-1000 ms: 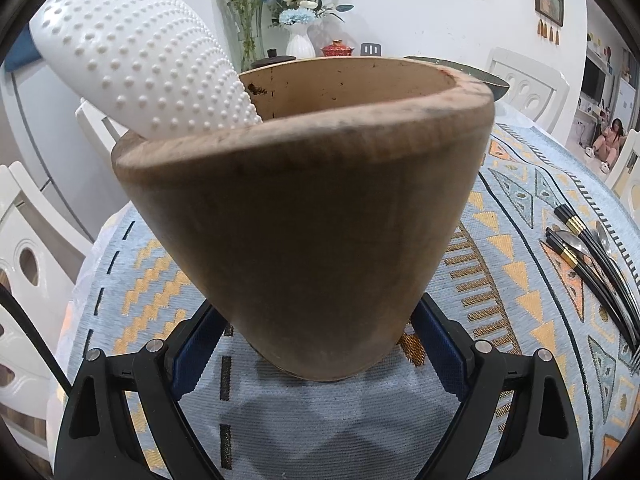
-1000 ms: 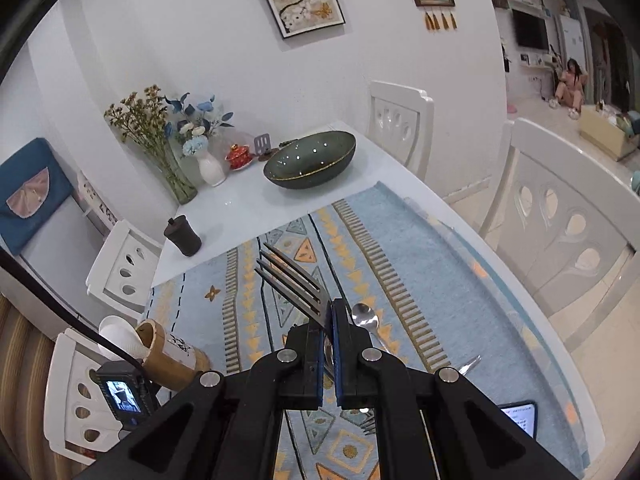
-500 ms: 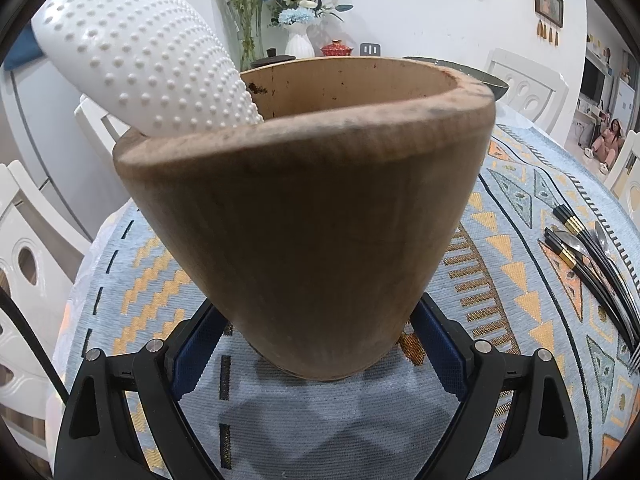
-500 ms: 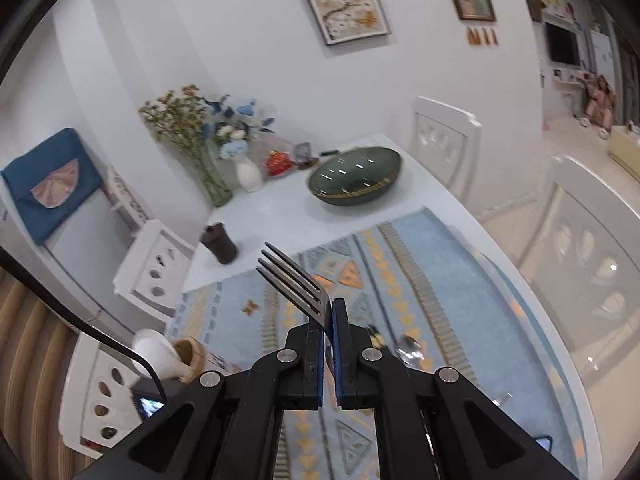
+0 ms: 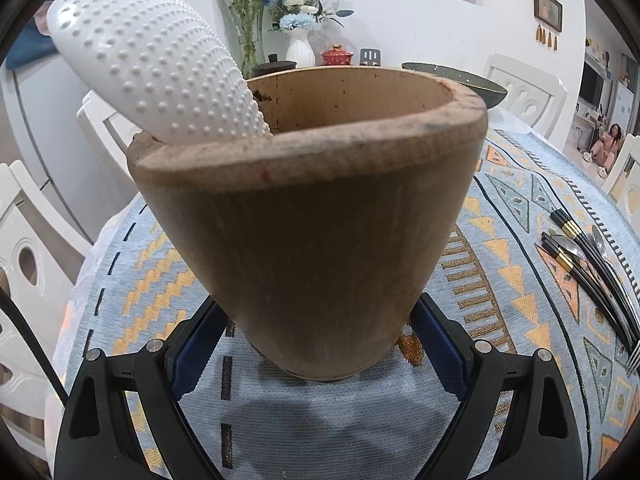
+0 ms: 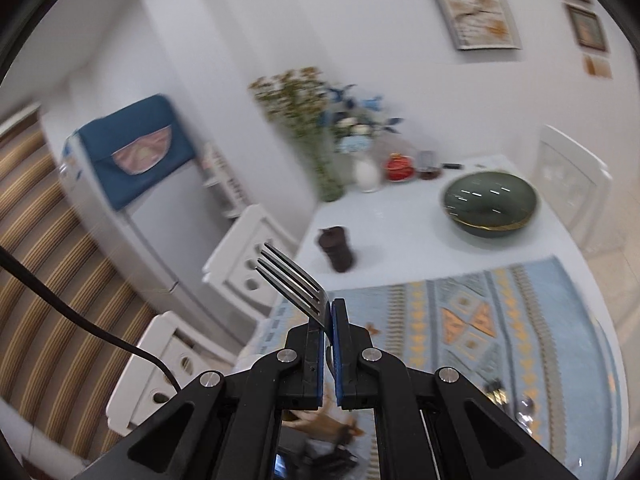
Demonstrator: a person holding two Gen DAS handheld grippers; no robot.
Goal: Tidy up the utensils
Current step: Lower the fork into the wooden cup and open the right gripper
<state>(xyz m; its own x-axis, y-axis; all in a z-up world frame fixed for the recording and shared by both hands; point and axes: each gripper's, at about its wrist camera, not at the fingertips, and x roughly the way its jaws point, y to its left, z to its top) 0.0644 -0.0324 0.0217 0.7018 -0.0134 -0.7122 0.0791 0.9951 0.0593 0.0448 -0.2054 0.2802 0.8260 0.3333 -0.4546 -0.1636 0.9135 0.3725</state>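
Observation:
My left gripper (image 5: pixel 320 344) is shut on a brown wooden utensil holder (image 5: pixel 320 216) that stands on the patterned table mat. A white dotted rice paddle (image 5: pixel 152 68) leans out of the holder's left side. Black-handled cutlery (image 5: pixel 588 268) lies on the mat at the right. My right gripper (image 6: pixel 328 316) is shut on a silver fork (image 6: pixel 292 276), held high above the table with its tines pointing up and left. The holder's top (image 6: pixel 320 424) shows dimly below the fingers.
A green bowl (image 6: pixel 490 204), a dark pepper mill (image 6: pixel 338 248), a flower vase (image 6: pixel 366 174) and a red pot (image 6: pixel 398 166) stand on the white table's far end. White chairs (image 6: pixel 244 264) surround the table. The patterned mat (image 6: pixel 500 332) covers the near part.
My right gripper has carried the fork up and to the left, towards the holder. My left gripper and the holder have stayed nearly still.

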